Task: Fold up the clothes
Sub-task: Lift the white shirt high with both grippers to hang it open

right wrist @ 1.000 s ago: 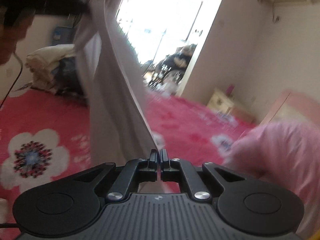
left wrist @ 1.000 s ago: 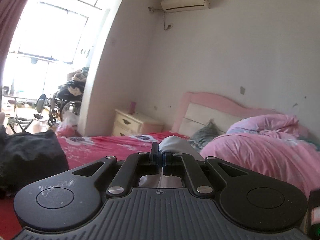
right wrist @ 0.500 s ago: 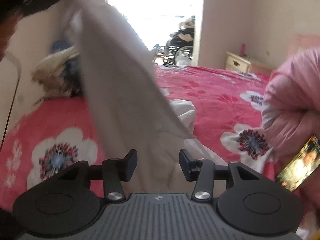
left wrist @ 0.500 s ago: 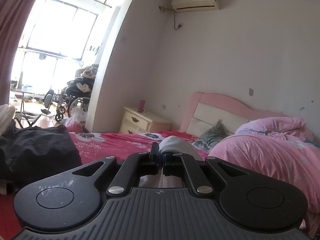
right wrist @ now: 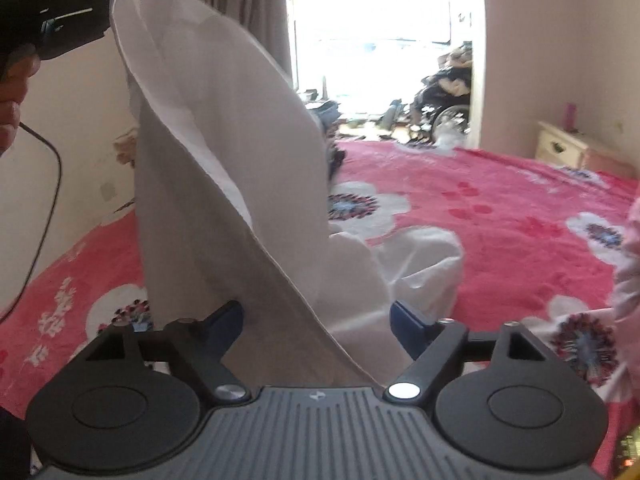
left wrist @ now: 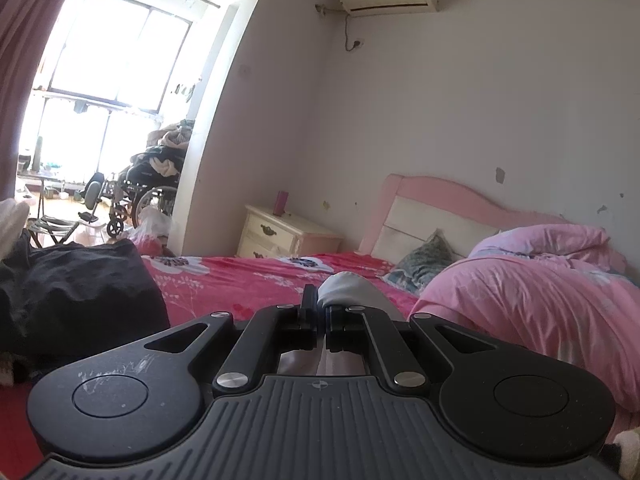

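now the bed (right wrist: 500, 216) with its red flowered cover fills my right view, tipped further down than 1 second ago. the pale grey garment (right wrist: 224, 184) hangs as a tall sheet from the left claw (right wrist: 100, 8) at the top left, its lower part pooling on the bed. my right claw (right wrist: 316, 320), pinched on an edge 1 second ago, is opening, and cloth sits loose between its blue pads (right wrist: 404, 318) without being pressed. the left claw stays clamped on a grey fold (left wrist: 344, 288). i judge that corner released, so the right side needs a fresh hold.
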Action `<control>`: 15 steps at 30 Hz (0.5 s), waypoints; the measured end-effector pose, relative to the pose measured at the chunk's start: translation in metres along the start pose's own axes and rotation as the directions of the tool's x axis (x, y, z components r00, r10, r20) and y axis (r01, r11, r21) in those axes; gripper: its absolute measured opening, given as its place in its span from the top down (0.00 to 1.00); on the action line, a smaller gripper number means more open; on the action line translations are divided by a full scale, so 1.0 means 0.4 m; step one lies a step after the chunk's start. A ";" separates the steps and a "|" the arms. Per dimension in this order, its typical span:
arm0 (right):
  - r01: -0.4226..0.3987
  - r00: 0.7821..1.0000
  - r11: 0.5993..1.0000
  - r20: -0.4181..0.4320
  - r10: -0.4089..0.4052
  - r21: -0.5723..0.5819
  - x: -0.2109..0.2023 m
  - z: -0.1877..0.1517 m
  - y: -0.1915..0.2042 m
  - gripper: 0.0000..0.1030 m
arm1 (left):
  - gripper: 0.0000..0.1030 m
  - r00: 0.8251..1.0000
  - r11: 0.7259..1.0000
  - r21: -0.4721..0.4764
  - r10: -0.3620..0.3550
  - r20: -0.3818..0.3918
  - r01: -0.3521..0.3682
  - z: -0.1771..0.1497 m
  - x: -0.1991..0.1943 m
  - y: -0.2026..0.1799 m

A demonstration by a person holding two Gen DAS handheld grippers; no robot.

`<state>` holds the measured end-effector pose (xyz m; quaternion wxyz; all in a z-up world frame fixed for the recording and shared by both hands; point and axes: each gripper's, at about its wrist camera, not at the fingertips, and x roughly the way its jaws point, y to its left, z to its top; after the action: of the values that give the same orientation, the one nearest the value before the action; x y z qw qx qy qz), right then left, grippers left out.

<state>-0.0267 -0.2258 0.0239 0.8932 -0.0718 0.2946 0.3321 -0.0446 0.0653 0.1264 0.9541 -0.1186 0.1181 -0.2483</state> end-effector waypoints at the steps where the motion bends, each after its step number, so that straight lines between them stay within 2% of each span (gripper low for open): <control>1: 0.014 1.000 1.000 -0.014 -0.014 -0.010 0.013 -0.005 0.006 0.35 | 0.98 1.000 1.000 -0.006 0.000 0.002 0.000 -0.001 0.000 0.003; 3: 0.046 0.998 0.998 -0.039 -0.047 -0.030 0.038 -0.016 0.019 0.46 | 0.98 1.000 1.000 -0.011 0.002 0.007 -0.002 -0.005 -0.003 0.008; 5: 0.115 0.992 0.993 -0.039 -0.116 -0.015 0.040 -0.023 0.027 0.89 | 0.98 1.000 1.000 -0.016 0.011 0.009 -0.011 -0.008 -0.005 0.013; 6: 0.151 0.988 0.988 -0.039 -0.151 -0.006 0.040 -0.026 0.031 0.96 | 0.98 1.000 1.000 -0.018 0.020 0.009 -0.020 -0.009 -0.005 0.015; 8: 0.232 0.973 0.973 -0.013 -0.232 0.012 0.024 -0.030 0.041 0.99 | 0.98 0.999 0.999 -0.017 0.046 0.011 -0.046 -0.011 -0.007 0.018; 11: 0.386 0.920 0.923 0.068 -0.386 0.011 -0.044 -0.015 0.060 0.99 | 0.98 0.998 0.997 -0.028 0.068 0.015 -0.068 -0.011 -0.009 0.019; 13: 0.480 0.869 0.877 0.132 -0.476 0.004 -0.099 0.009 0.066 0.99 | 0.98 0.997 0.996 -0.030 0.079 0.024 -0.078 -0.005 -0.010 0.011; 15: 0.569 0.807 0.822 0.208 -0.554 -0.018 -0.157 0.045 0.073 0.99 | 0.98 0.996 0.996 -0.031 0.081 0.047 -0.079 0.008 -0.015 -0.005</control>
<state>-0.0746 -0.2320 0.0767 0.9720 -0.1585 0.1588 0.0700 -0.0498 0.0672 0.1312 0.9640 -0.1337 0.1036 -0.2052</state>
